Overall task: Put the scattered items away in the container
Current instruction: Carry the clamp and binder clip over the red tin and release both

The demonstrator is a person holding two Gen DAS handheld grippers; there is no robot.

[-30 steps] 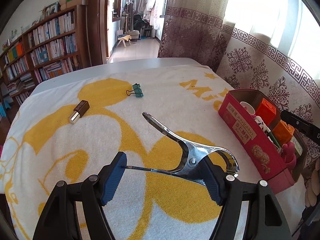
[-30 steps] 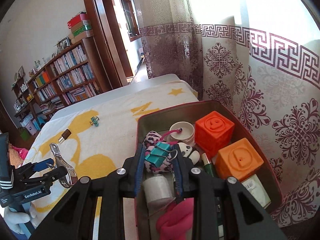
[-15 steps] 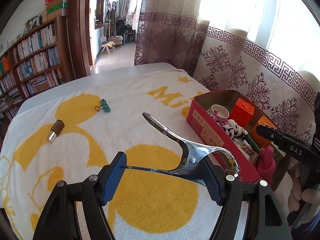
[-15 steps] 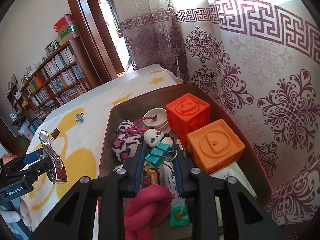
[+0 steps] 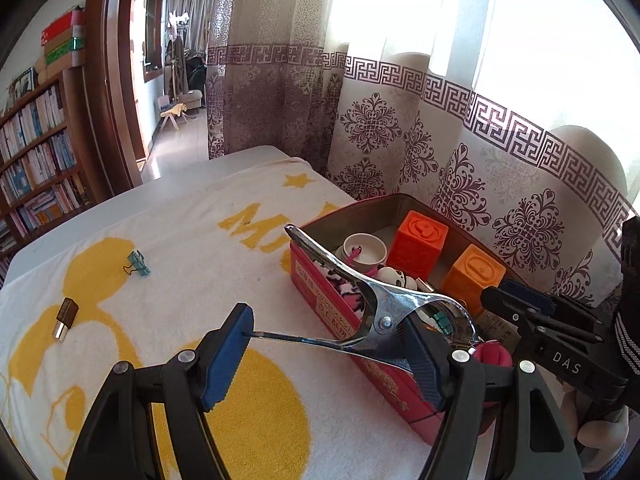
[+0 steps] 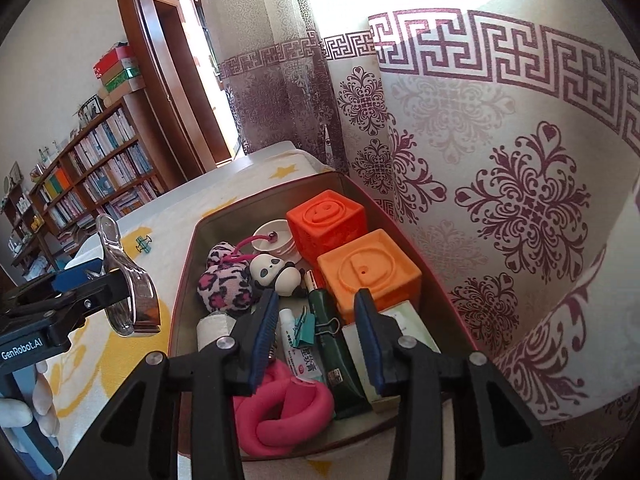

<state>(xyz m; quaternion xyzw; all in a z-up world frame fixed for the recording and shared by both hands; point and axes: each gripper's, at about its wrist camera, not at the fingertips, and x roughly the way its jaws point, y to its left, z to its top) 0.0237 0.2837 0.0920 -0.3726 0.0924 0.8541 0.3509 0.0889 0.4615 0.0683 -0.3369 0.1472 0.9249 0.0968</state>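
Left gripper (image 5: 328,344) clamps shiny metal spring clamp (image 5: 372,304) by its handles, near red tin (image 5: 344,320). Right gripper (image 6: 316,332), jaws spread and holding nothing, hangs over tin interior: teal binder clip (image 6: 304,330) lying loose, pink knot, panda, orange blocks. Left view alone shows second binder clip (image 5: 137,265) and brown tube (image 5: 65,317) farther out on fuzzy yellow-white towel (image 5: 192,280).

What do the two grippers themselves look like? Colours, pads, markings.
Both are matte black plastic with silver screws and ribbed blue finger pads. The left gripper reads "GenRobot.AI" in white; the right gripper reads "DAS". White-gloved hands hold them; a striped cuff shows by the right.
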